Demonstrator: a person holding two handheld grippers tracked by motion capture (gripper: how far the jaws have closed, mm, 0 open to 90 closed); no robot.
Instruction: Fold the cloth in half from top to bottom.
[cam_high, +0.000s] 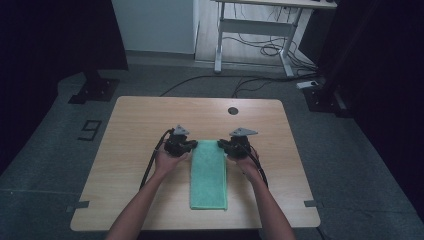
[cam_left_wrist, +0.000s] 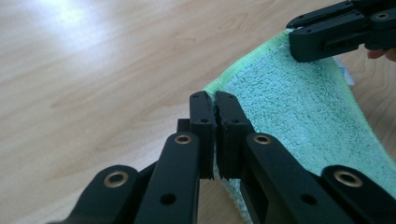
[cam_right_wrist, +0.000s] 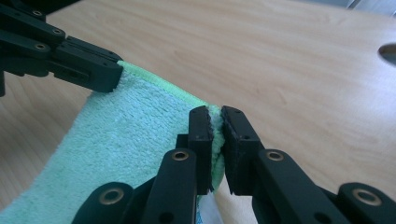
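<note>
While each gripper, left gripper (cam_left_wrist: 215, 105) and right gripper (cam_right_wrist: 215, 119), clamps a far corner of the green towel (cam_high: 208, 175) on the counter (cam_high: 135, 125), a "9" (cam_high: 90, 130) marks the floor.

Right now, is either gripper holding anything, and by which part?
Both hold the green towel: the left gripper is shut on its far left corner, the right gripper on its far right corner.
</note>
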